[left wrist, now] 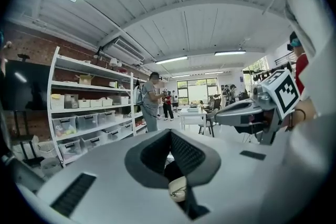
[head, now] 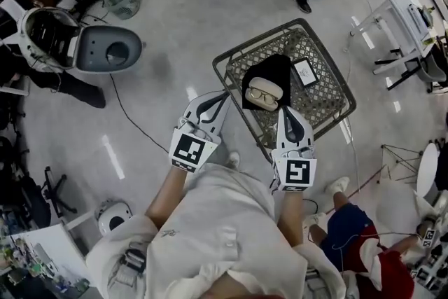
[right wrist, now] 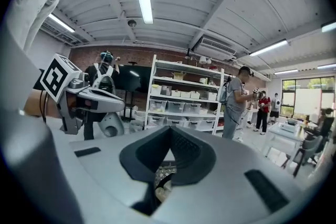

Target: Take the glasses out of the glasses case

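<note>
Hovering shut and empty, left gripper (head: 221, 101) at 7 o'clock and right gripper (head: 287, 113) at 5 o'clock flank the open glasses case (head: 270, 83) on the mesh desk (head: 329, 100) (glasses (head: 262, 95) inside), likely staged to brace and pick.

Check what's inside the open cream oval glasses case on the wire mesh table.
A pair of dark-framed glasses lies in the cream glasses case. Nothing else shows inside. The glasses partly cover the lining, and the case's underside is hidden where it rests on the black cloth.
</note>
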{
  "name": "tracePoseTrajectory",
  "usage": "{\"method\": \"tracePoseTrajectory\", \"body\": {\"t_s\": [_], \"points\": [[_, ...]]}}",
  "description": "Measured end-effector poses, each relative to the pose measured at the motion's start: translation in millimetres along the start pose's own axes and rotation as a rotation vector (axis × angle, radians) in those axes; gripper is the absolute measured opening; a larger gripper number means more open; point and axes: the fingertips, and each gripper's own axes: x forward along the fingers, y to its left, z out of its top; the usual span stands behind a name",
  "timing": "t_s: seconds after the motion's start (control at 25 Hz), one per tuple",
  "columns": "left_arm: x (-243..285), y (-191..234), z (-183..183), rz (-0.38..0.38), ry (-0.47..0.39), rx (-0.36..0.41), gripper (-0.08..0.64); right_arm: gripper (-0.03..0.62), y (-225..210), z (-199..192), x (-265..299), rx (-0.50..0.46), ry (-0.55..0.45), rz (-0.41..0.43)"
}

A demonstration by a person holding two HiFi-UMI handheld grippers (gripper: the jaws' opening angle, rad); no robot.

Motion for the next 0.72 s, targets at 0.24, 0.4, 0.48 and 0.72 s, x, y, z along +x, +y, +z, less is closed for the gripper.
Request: {"method": "tracePoseTrajectory", "body": {"t_s": [0.24, 0.4, 0.48, 0.72], "points": [[40.7, 39.3, 9.4, -0.071, -0.009, 0.018, 0.012, 0.006, -14.1, 5.8, 39.1, 0.005, 0.029, -0.071], [61.5, 70.2, 14.0, -0.115, -0.017, 0.019, 0.012, 0.006, -19.3, 13.8, 66.4, 0.002, 0.043, -0.126], [70.0, 83.8, 14.2, -0.137, -0.023, 0.016, 0.012, 0.006, -20.4, 14.8, 78.5, -0.001, 0.050, -0.151], [94.9, 111.7, 3.3, -0.223, -0.015, 0.000, 0.012, 0.006, -26.4, 11.8, 104.0, 0.006, 0.098, -0.238]]}}
